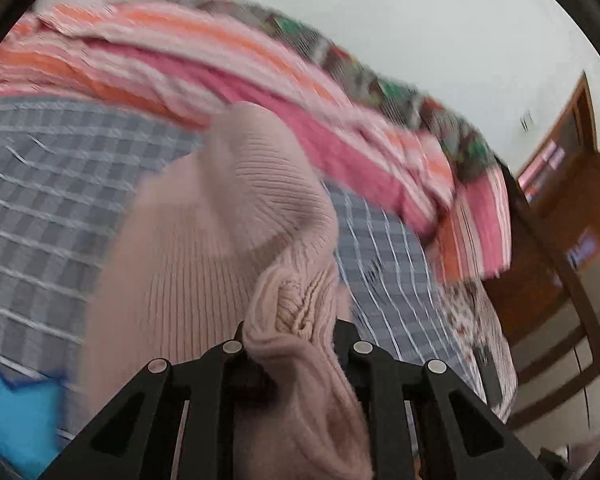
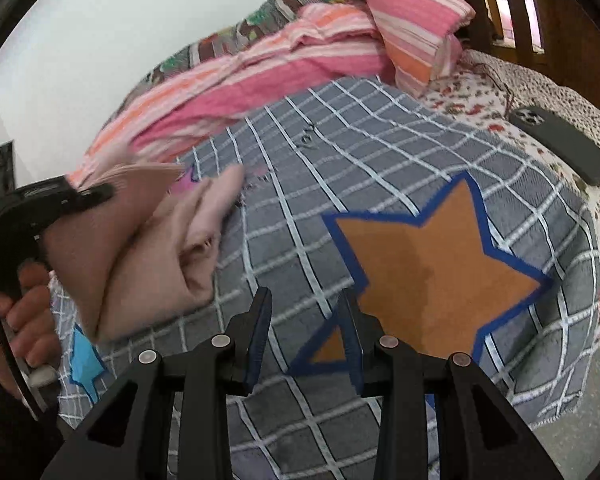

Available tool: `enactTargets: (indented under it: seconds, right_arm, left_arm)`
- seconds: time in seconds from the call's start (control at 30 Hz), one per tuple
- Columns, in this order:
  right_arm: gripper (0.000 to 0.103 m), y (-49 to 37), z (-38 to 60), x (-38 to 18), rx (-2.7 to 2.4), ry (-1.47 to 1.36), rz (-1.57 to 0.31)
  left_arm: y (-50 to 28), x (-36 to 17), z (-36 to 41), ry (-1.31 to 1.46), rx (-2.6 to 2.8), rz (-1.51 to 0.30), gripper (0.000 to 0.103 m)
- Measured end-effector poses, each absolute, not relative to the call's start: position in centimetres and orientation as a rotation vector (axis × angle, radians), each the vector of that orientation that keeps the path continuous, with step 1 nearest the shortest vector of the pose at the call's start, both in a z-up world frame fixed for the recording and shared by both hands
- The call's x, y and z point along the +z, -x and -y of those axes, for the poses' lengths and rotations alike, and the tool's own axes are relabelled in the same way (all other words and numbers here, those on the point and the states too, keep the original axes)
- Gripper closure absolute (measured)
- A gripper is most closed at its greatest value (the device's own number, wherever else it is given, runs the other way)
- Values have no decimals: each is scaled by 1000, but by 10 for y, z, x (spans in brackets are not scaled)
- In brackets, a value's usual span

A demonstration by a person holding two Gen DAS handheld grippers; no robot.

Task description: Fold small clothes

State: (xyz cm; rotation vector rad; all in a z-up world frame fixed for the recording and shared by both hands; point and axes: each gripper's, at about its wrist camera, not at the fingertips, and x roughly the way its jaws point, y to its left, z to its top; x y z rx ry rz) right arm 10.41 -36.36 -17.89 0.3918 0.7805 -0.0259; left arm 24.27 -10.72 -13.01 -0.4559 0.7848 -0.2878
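Observation:
A pale pink ribbed knit garment (image 1: 204,240) trails from my left gripper (image 1: 294,332), which is shut on a bunched edge of it, down onto the grey checked blanket (image 1: 40,184). In the right wrist view the same garment (image 2: 148,248) hangs at the left, lifted off the blanket (image 2: 380,140) by the left gripper (image 2: 96,192), which a person's hand (image 2: 24,312) holds. My right gripper (image 2: 306,312) hovers open over the blanket beside an orange star patch (image 2: 432,264), with nothing between its fingers.
A pink and orange striped quilt (image 2: 280,76) is heaped along the blanket's far side. A dark phone (image 2: 560,144) lies on the floral sheet (image 2: 480,96) at the right. A blue star patch (image 2: 86,364) shows under the garment. Wooden furniture (image 1: 568,184) stands beyond the bed.

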Motion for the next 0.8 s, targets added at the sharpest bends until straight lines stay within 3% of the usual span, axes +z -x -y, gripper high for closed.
enactTargets:
  seconds: [0.17,0.23,0.3,0.37,0.47,0.57,0.8]
  right_arm:
    - [69,-98,365,-175,-36,-375,-781]
    - [69,-98,364,-169,-31,-369,-768]
    - [67,-101,361,-161,-13,-363,-755]
    - [58,-108,355,-151,24,-367,-739]
    - [54,-118,344,-137,101,-391,-713]
    - [49,-131,329,-127,175,-415,-697]
    - [48,-164,284,-133,316,-497,-709]
  left_arm:
    - [-239,-156,140,352,-334,-860,82]
    - [-236,-149,134,353,-395,-864,70]
    - [-235,-140,123,397,-509,-876,39]
    - [-226,-127,102,432,-564,-835,34]
    - [-212,-113,72,441,-561,-760,25]
    - [-201,-113,31,416,-454,-736,25]
    - [-189,-146,-45,504,-313,-791,25]
